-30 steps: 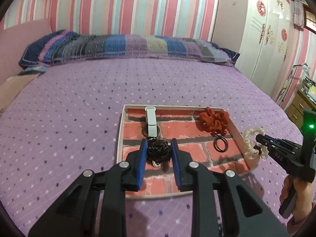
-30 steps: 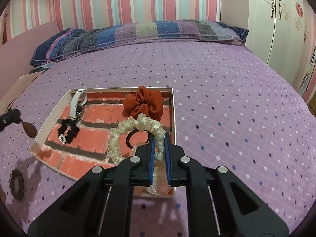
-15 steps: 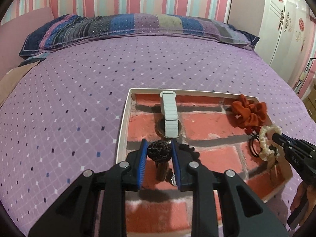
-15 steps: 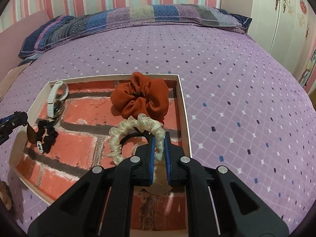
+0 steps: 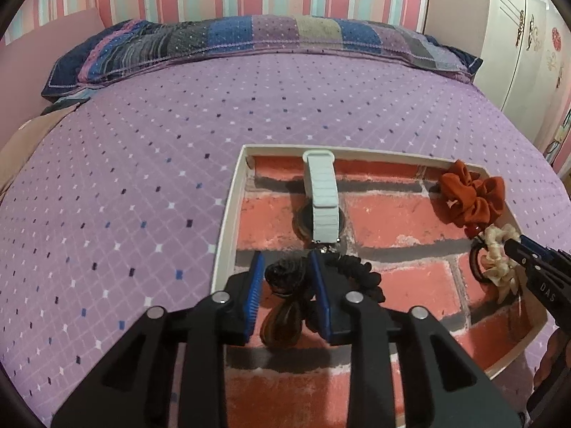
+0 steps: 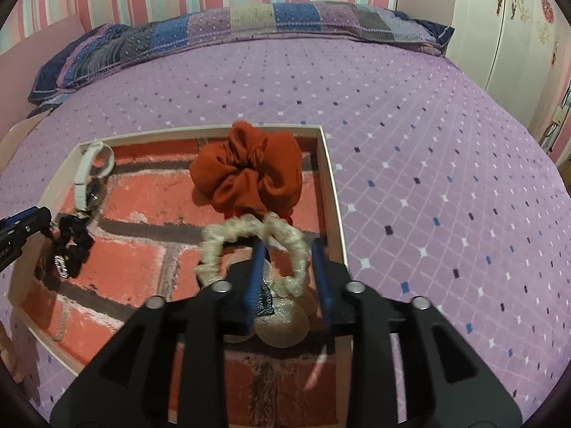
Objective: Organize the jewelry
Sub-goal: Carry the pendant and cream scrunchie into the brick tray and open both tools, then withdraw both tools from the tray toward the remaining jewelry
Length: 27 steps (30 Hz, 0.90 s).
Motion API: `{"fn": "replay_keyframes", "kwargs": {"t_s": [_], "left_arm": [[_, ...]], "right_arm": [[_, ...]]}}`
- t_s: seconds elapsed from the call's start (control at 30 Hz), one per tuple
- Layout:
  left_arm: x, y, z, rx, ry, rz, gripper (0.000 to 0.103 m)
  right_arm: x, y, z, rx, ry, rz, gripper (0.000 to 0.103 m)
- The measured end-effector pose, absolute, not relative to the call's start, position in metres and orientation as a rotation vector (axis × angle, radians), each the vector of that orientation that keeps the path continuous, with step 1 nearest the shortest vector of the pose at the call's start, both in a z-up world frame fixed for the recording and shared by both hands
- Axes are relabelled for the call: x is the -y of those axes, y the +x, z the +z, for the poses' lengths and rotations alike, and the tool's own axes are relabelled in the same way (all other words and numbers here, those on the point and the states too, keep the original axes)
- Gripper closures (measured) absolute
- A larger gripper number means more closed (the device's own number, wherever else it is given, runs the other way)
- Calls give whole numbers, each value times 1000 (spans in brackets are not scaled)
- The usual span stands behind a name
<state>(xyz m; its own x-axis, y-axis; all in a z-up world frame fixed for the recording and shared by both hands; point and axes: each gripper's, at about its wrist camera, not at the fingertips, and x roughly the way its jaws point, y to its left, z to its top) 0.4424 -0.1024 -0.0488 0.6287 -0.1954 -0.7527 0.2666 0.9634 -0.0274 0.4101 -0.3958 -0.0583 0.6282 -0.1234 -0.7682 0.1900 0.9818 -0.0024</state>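
Jewelry lies in a brick-patterned tray on the purple bed: orange scrunchie, white-strapped watch, cream scrunchie. The right gripper, fingers spread, straddles the cream scrunchie's near side; the left gripper, fingers parted, brackets a dark beaded piece, apparently not clamped.
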Motion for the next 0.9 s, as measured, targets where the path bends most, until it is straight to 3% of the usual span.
{"fn": "replay_keyframes", "kwargs": {"t_s": [0.1, 0.23, 0.3, 0.4, 0.57, 0.9], "left_arm": [[97, 431, -34, -809, 83, -258, 40], [95, 415, -11, -774, 77, -286, 38], [89, 402, 7, -742, 67, -300, 28], [77, 378, 33, -681, 64, -308, 19], [55, 339, 63, -607, 93, -269, 10], [14, 262, 75, -528, 107, -178, 8]], "right_arm": [[395, 404, -42, -840, 78, -163, 49], [393, 389, -16, -784, 74, -153, 31], [394, 375, 0, -747, 75, -157, 16], [394, 353, 21, -693, 53, -166, 6], [391, 308, 47, -636, 13, -210, 4], [383, 227, 55, -607, -9, -298, 4]]}}
